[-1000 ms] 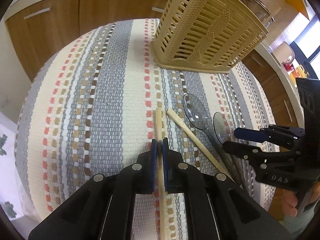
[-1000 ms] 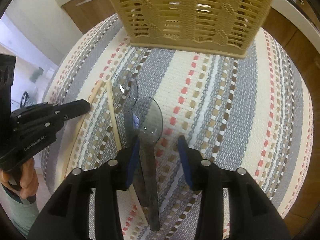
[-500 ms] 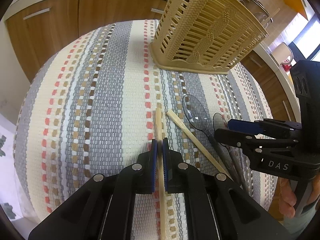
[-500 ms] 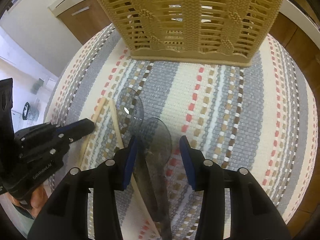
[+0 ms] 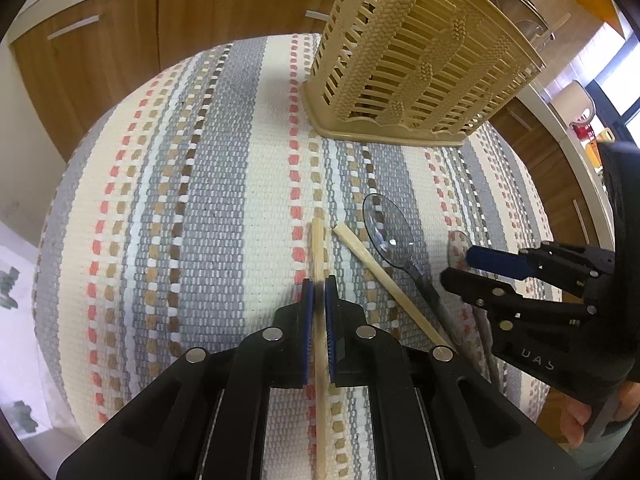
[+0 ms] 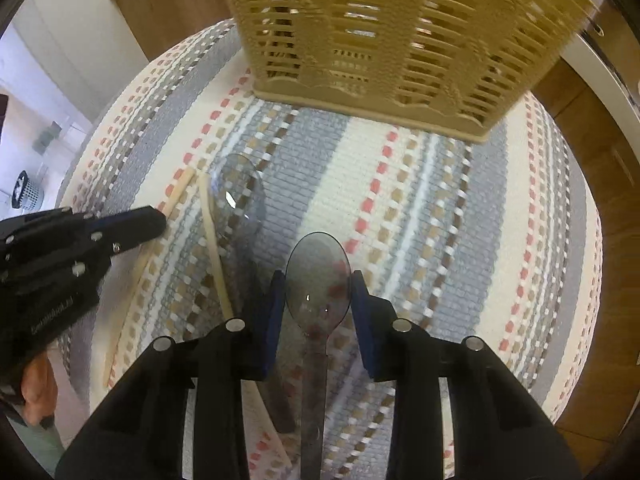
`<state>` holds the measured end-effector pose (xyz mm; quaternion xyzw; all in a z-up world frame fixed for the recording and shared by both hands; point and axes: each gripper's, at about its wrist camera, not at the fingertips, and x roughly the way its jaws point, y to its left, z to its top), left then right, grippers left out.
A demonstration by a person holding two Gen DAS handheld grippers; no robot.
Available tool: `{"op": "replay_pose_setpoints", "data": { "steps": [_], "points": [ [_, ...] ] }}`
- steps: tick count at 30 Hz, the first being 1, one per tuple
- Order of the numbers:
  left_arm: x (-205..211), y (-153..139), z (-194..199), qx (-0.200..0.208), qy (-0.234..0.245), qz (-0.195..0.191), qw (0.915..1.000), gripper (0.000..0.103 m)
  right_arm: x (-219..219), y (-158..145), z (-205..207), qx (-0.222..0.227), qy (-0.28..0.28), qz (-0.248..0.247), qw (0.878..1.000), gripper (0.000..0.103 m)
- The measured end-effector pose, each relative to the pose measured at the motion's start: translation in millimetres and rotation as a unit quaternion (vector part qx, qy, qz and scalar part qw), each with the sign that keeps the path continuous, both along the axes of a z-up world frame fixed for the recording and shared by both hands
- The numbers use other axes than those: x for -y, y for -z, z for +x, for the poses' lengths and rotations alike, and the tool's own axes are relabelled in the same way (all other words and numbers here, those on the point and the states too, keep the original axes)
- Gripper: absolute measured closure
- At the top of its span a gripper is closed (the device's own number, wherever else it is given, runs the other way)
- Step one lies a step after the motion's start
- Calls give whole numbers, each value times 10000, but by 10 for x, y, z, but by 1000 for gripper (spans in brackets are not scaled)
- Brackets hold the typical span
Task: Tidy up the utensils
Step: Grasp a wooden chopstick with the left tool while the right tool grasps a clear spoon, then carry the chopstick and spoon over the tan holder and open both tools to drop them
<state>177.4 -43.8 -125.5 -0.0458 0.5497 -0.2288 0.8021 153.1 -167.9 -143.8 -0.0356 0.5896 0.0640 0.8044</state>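
My left gripper (image 5: 319,294) is shut on a wooden chopstick (image 5: 318,248) that lies on the striped mat. A second chopstick (image 5: 384,276) lies just right of it. My right gripper (image 6: 319,300) stands open around the bowl of a clear smoky plastic spoon (image 6: 318,280); its pads are at the bowl's sides, and the spoon looks slightly raised. A second clear spoon (image 6: 240,196) lies left of it. The beige slatted utensil basket (image 5: 420,64) stands at the far side; it also shows in the right wrist view (image 6: 400,32).
The striped woven mat (image 5: 200,200) covers a small table. Wooden cabinets (image 5: 120,48) stand behind it. A counter with a mug (image 5: 572,102) runs along the right. The right gripper's body (image 5: 540,304) is close to the left one.
My right gripper has moved forward and right along the spoon to its bowl, and the basket looms closer. My left gripper stays shut on the chopstick, which now looks blurred.
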Motion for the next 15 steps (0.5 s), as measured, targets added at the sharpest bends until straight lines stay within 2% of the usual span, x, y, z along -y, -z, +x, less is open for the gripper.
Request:
{"op": "replay_pose_setpoints", "data": {
  "steps": [5, 7, 10, 12, 15],
  "points": [
    [99, -5, 49, 33, -32, 175, 9998, 94, 187, -3, -53, 52, 77, 297, 9995, 73],
    [176, -16, 52, 135, -34, 392, 9991, 94, 196, -21, -62, 121, 33, 351, 9993, 73],
    [266, -20, 12, 327, 16, 784, 9964, 100, 254, -80, -158, 305, -71, 393, 9987, 73],
    [263, -12, -7, 385, -8, 791, 9961, 100, 260, -150, -204, 432, -152, 452, 9979, 73],
    [179, -8, -17, 389, -142, 476, 9980, 101, 282, -259, -292, 625, -235, 523, 9964, 74]
  ]
}}
